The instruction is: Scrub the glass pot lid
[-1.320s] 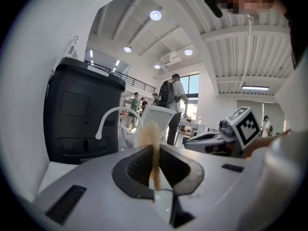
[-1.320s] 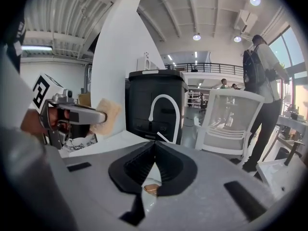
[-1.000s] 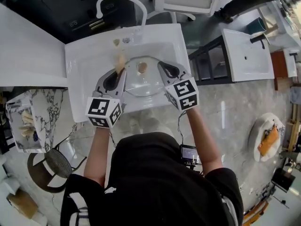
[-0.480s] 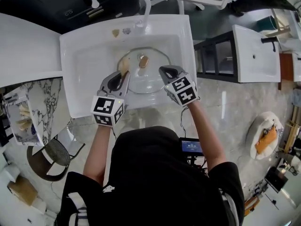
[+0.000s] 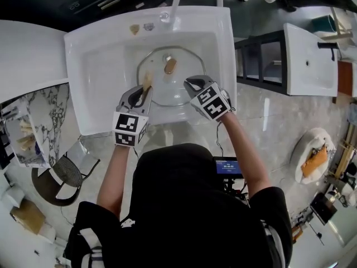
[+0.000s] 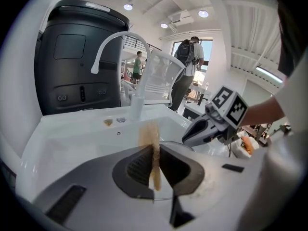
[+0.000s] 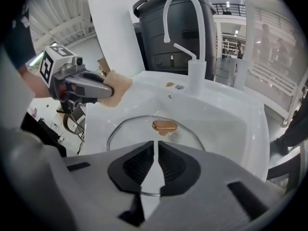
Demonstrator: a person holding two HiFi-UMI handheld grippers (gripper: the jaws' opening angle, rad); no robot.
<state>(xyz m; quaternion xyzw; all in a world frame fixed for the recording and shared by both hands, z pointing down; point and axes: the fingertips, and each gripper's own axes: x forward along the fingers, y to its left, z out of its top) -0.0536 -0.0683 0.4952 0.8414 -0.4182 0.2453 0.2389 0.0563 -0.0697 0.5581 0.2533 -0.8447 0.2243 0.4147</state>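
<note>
White sink basin [image 5: 95, 54] fills the middle of the head view, with a curved white tap [image 6: 113, 44] standing at its far edge. The left gripper [image 5: 146, 89] points down into the bowl with its jaws closed on a tan sponge [image 5: 147, 80] (a thin pad that sticks out past the fingertips). Just ahead of that gripper and to its right is the glass pot lid [image 5: 167, 91], low in the bowl with its copper-coloured knob [image 5: 170, 66] facing up. The sponge hangs over the lid's left rim, but whether it touches the glass cannot be told. The right gripper [image 5: 192, 84] meets the lid at its near right rim. Its jaws are pinched almost together with the thin glass edge running in between them, and the knob sits straight ahead of its tips. Further to this gripper's right, past the basin's edge, stand a dark shelf rack [image 5: 259, 60] and a second white basin [image 5: 309, 54] on the pale marble floor [image 5: 279, 127].
</note>
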